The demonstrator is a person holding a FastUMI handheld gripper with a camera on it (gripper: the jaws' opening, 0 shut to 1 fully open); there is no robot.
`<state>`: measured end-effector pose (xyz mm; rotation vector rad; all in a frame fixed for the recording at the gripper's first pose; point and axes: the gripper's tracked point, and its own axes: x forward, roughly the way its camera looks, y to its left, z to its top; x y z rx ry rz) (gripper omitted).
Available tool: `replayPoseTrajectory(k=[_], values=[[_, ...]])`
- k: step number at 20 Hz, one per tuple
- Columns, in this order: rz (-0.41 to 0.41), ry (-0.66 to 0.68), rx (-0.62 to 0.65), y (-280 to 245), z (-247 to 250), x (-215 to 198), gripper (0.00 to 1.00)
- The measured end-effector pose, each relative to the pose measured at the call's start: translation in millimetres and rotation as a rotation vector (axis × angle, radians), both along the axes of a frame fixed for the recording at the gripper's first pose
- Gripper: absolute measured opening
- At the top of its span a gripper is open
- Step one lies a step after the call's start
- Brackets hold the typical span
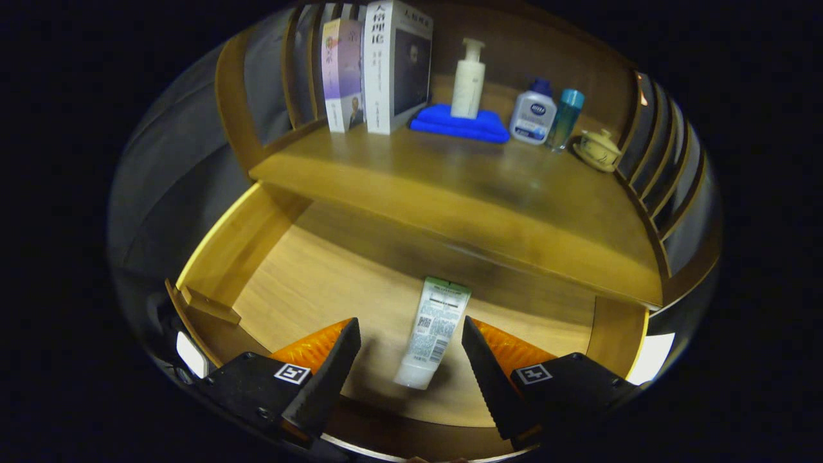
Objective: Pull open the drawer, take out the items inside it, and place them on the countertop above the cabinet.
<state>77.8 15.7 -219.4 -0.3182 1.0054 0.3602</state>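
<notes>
The wooden drawer (251, 257) stands pulled open under the countertop (463, 186). A white squeeze tube with a green crimped end (432, 331) lies flat on the drawer floor, cap end toward me. My gripper (411, 334) hovers over the drawer with its fingers open. The tube lies in the gap between the two fingertips, touching neither of them. The left fingertip (344, 350) and the right one (476, 350) flank it on either side.
On the countertop stand two books (376, 71) at the back left, a white pump bottle (468, 80) on a folded blue cloth (460, 125), a white bottle with a blue cap (533, 116), a teal bottle (567, 116) and a small lidded cup (599, 151). Slatted wooden side rails (662, 173) flank the counter.
</notes>
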Motion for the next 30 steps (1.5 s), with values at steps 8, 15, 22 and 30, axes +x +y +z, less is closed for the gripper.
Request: replayPoseTrajectory(k=[8, 15, 22, 30], values=[[-0.021, 0.156, -0.093, -13.9, -40.1, 0.9, 1.0], [-0.054, 0.244, -0.081, -10.0, -49.9, -1.7, 0.96], [-0.096, 0.324, -0.117, -23.7, -62.4, 1.6, 0.7], [-0.018, 0.323, -0.172, -19.7, -59.3, -1.3, 0.45]])
